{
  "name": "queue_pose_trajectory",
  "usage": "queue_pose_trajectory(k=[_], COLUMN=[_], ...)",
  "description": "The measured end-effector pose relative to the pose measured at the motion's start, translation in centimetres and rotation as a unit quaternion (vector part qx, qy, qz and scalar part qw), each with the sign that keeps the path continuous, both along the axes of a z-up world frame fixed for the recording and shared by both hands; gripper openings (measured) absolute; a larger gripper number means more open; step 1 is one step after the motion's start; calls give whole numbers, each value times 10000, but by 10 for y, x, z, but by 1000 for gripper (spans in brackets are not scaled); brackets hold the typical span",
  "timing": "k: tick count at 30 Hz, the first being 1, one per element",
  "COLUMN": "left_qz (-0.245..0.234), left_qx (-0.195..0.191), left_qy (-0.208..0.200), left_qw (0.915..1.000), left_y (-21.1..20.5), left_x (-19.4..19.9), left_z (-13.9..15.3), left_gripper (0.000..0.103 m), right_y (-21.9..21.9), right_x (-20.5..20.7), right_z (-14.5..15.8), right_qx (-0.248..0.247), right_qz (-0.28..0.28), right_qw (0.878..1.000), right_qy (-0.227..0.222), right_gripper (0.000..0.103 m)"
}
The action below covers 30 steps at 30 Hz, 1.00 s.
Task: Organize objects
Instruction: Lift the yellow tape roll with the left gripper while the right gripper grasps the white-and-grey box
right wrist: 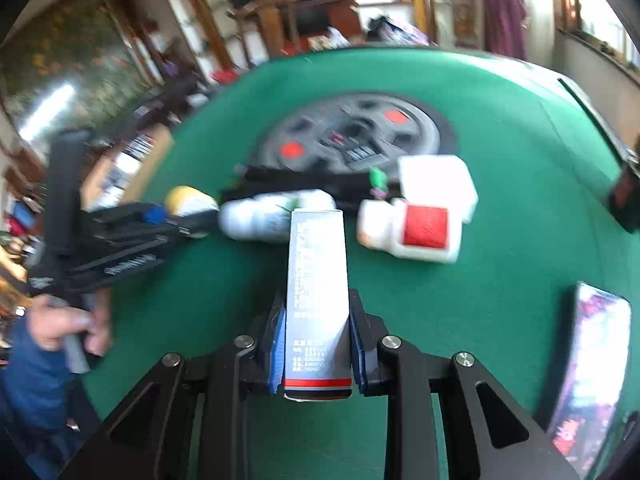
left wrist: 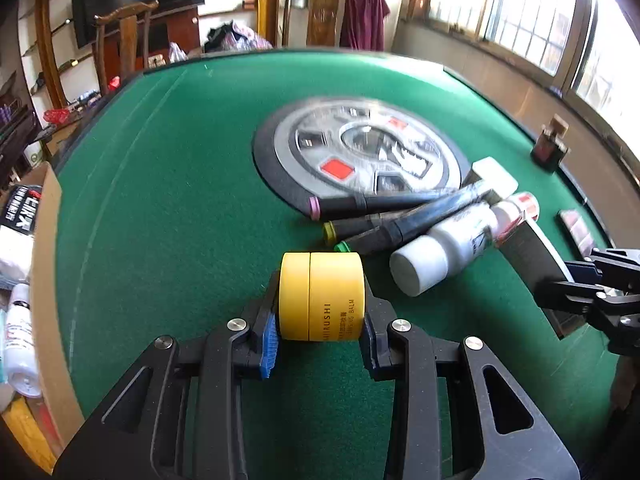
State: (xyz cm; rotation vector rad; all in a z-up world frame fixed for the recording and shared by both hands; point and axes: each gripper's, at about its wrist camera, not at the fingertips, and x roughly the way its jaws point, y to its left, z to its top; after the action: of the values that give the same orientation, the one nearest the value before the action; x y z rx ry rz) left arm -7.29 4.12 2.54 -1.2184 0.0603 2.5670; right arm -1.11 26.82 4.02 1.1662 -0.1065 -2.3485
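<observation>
My left gripper is shut on a yellow cleansing balm jar, held on its side just above the green table. My right gripper is shut on a tall grey carton with a red stripe; it also shows in the left wrist view. A pile lies beyond: three black markers, a white bottle, a white bottle with a red label and a white box.
A round dice console sits in the table's middle. A dark perfume bottle stands at the far right edge. A flat patterned pack lies at the right. A cardboard box with bottles stands left of the table.
</observation>
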Motion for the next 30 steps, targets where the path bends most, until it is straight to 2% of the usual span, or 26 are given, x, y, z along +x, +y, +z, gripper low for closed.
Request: queue_pose_trajectory(k=[3, 7, 15, 17, 22, 30], left_qz=[110, 324, 599, 673, 776, 754], left_qx=[100, 24, -232, -312, -432, -718], left_qy=[195, 494, 772, 870, 1032, 1207], left_qw=[9997, 9982, 9950, 9934, 9907, 9872], left_y=[-5, -11, -16, -17, -17, -8], left_x=[2, 7, 8, 9, 11, 17], left_z=[8, 15, 21, 23, 25, 25], left_gripper=[32, 32, 32, 32, 32, 32], right_y=[-3, -14, -37, -45, -57, -52], right_x=[5, 4, -8, -8, -9, -11], right_z=[9, 8, 0, 1, 0, -4], right_qx=[-380, -368, -433, -338, -191, -314], right_qz=[107, 13, -455, -569, -487, -449], right_qw=[9988, 9980, 9973, 9967, 9968, 9974], right_qy=[278, 518, 381, 466, 601, 477], right_gripper=[26, 26, 26, 26, 26, 26])
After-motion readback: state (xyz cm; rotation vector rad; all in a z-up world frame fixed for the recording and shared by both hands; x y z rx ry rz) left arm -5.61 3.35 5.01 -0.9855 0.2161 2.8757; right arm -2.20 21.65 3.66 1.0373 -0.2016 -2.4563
